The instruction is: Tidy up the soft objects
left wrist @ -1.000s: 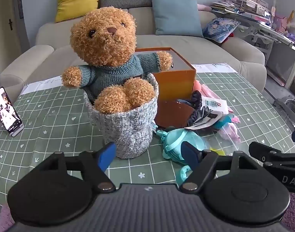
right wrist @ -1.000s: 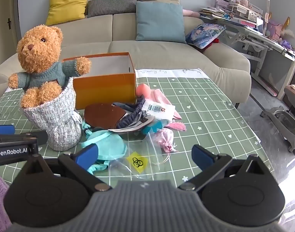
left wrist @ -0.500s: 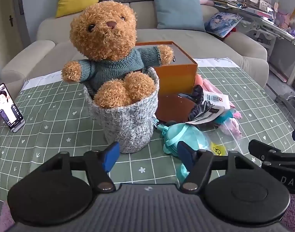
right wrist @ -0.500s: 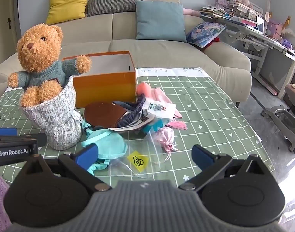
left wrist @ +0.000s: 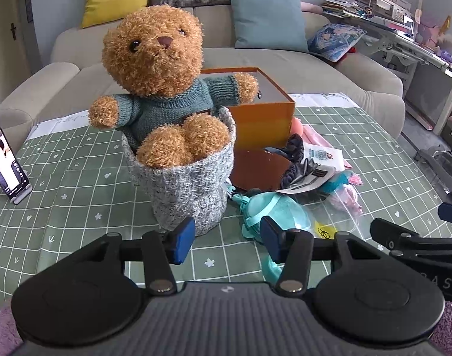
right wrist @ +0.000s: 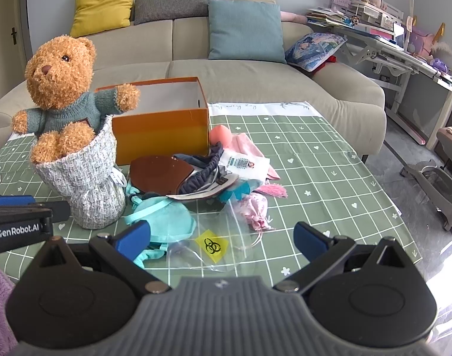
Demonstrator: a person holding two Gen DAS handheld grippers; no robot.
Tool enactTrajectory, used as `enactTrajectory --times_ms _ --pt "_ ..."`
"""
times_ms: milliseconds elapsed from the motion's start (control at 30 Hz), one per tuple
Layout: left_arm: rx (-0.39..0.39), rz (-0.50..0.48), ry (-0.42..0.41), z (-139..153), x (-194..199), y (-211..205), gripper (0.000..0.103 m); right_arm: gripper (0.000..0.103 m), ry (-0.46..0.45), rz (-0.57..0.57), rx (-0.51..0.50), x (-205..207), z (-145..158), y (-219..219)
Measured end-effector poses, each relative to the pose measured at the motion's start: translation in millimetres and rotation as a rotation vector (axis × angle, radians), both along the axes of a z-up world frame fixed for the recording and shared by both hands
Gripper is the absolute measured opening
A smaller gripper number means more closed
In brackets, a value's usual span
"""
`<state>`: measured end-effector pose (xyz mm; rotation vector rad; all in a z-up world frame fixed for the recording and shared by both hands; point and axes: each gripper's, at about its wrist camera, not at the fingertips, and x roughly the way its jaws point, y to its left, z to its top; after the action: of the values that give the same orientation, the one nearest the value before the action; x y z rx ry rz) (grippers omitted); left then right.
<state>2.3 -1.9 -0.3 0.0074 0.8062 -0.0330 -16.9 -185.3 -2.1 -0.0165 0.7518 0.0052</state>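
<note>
A brown teddy bear [left wrist: 154, 68] in a teal sweater sits in a grey knitted bag [left wrist: 187, 187] on the green checked tablecloth [left wrist: 63, 207]. The bear [right wrist: 60, 89] and the bag [right wrist: 86, 184] stand at the left in the right wrist view. Behind them is an open orange box [left wrist: 261, 118] [right wrist: 160, 124]. A pile of soft things lies in front of the box: a turquoise cloth [right wrist: 163, 222], a dark scrunchie [right wrist: 205, 169], pink pouches [right wrist: 255, 210]. My left gripper [left wrist: 226, 238] hovers before the bag, its jaws closing on nothing. My right gripper [right wrist: 223, 240] is open and empty.
A phone on a stand [left wrist: 8, 166] is at the table's left edge. A clear plastic bag with a yellow label [right wrist: 214, 246] lies near the front. A beige sofa [right wrist: 255, 83] with cushions stands behind the table, and a cluttered desk [right wrist: 389, 41] at the right.
The left gripper's jaws have narrowed step by step. The right gripper has stayed still and wide open.
</note>
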Motion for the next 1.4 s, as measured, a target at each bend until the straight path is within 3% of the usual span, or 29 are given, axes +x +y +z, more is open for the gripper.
enactTrajectory --times_ms 1400 --pt "0.011 -0.006 -0.013 1.4 -1.3 -1.3 0.061 0.1 0.015 0.001 -0.001 1.8 -2.6 2.4"
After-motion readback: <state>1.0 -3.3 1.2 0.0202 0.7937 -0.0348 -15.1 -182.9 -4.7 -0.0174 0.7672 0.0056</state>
